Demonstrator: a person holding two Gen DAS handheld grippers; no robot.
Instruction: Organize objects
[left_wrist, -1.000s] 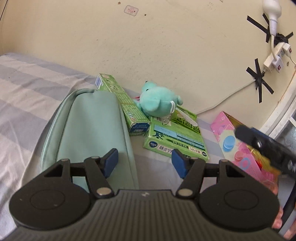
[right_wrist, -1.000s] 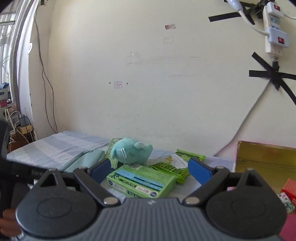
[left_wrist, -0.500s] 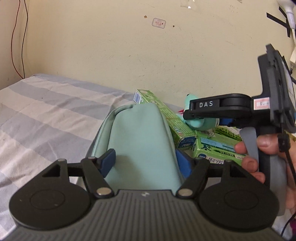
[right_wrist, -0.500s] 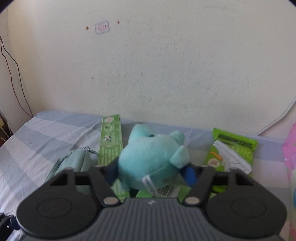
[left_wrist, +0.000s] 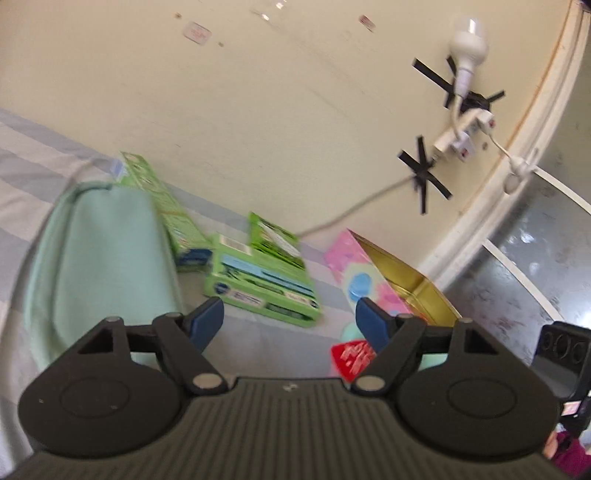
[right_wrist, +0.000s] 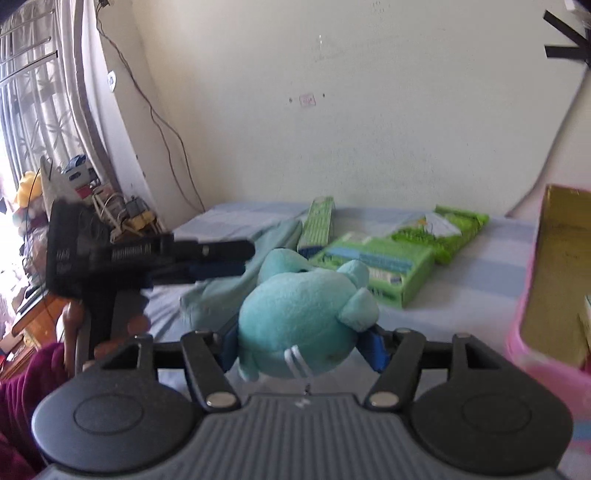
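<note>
Teal plush toy (right_wrist: 299, 314) lifted, gone from boxes (right_wrist: 373, 266)

On the bed (right_wrist: 480, 258) the count runs as follows. There is 1 teal plush toy (right_wrist: 299, 317), pinched between the 2 blue fingers (right_wrist: 376, 345) of the right gripper (right_wrist: 303, 347). There is 1 mint-green pouch (left_wrist: 99, 266). Green packaging comes to 3 items: 1 long narrow green box (left_wrist: 162, 210), 1 flat green box (left_wrist: 262, 284) and 1 green foil packet (left_wrist: 275, 240). There is 1 pink box (left_wrist: 360, 273) with a gold inside. The 2 grippers both show, the left gripper (left_wrist: 291, 321) with its 2 fingers (left_wrist: 208, 319) spread apart and nothing between them. On the wall, 1 light bulb (left_wrist: 467, 44) and 1 power strip (left_wrist: 461, 138) are taped up.
</note>
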